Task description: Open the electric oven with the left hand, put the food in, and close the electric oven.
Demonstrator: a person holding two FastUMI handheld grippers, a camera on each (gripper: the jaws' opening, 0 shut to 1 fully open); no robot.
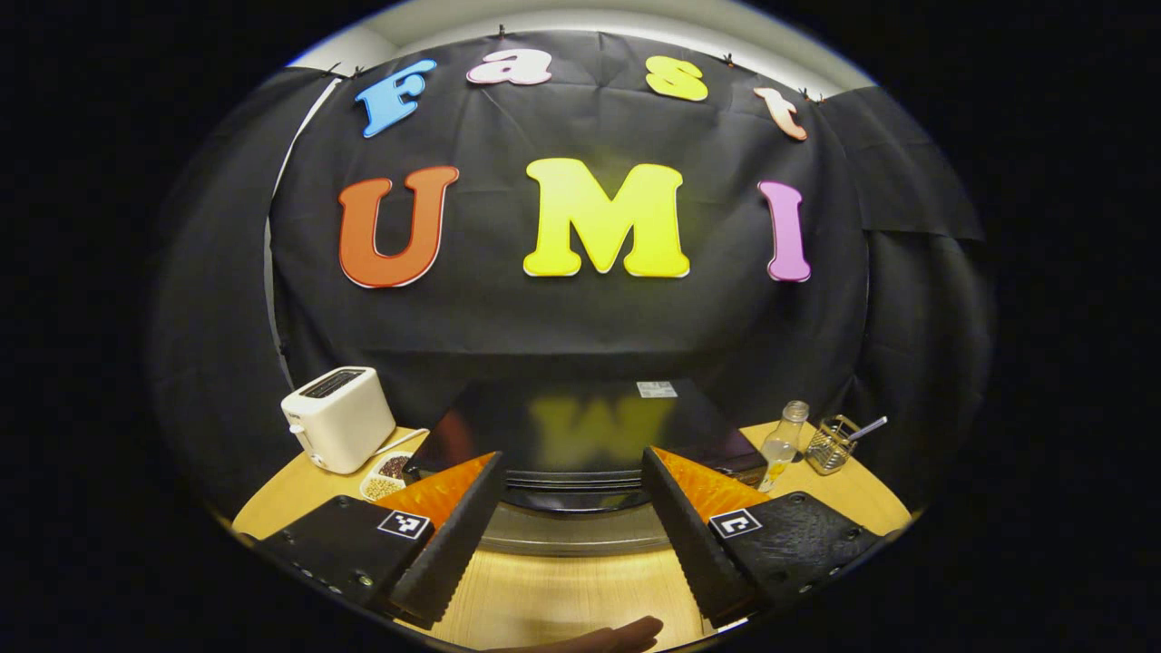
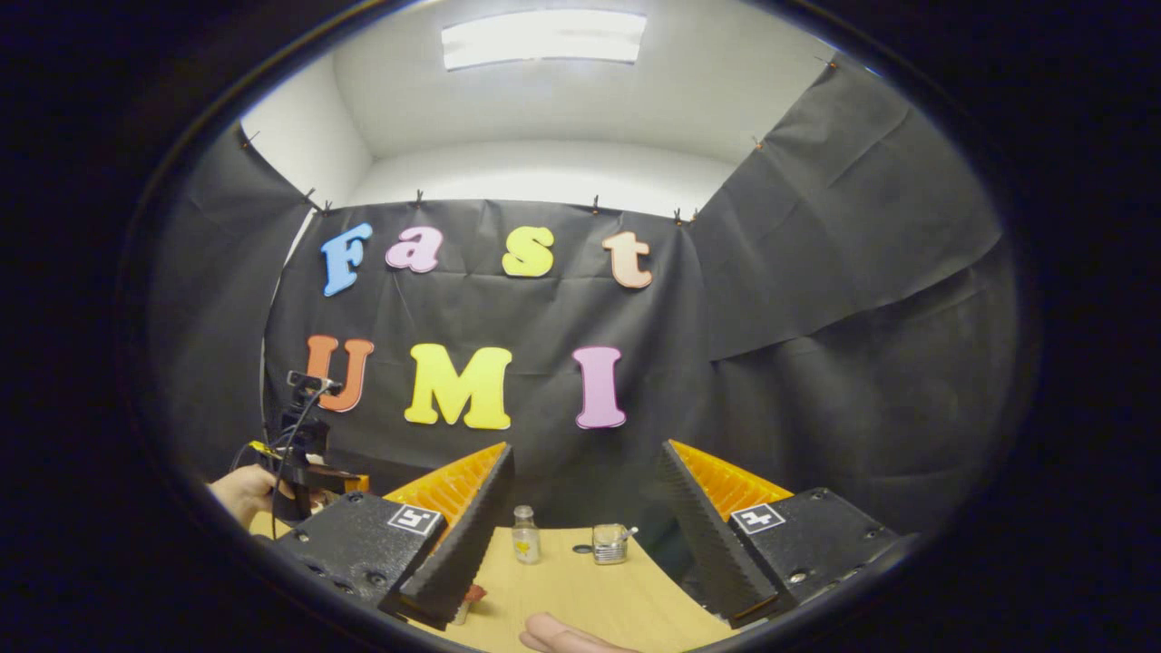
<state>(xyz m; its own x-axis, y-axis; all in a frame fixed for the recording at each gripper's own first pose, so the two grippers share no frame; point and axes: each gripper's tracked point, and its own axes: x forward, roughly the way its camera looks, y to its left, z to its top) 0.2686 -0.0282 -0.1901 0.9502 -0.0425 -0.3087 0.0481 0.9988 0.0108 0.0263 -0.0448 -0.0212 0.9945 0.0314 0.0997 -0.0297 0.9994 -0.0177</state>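
The black electric oven (image 1: 571, 426) sits in the middle of the wooden table, and I look down on its glossy top. Its silver handle bar (image 1: 571, 535) runs across the front edge, between and just beyond my fingers. My left gripper (image 1: 571, 453) is open above that front edge and holds nothing. My right gripper (image 2: 586, 446) is also open and empty, raised over the table's right part. In the right gripper view the left gripper (image 2: 304, 462) appears far left, held by a hand (image 2: 238, 494). A small red thing (image 2: 473, 594) peeks out behind my right gripper's left finger; I cannot tell what it is.
A white toaster (image 1: 337, 417) and a divided dish of beans (image 1: 385, 476) stand left of the oven. On its right are a glass bottle (image 1: 782, 444) and a wire basket with a spoon (image 1: 834, 443). The bottle (image 2: 523, 535) and basket (image 2: 609, 544) lie ahead of the right gripper.
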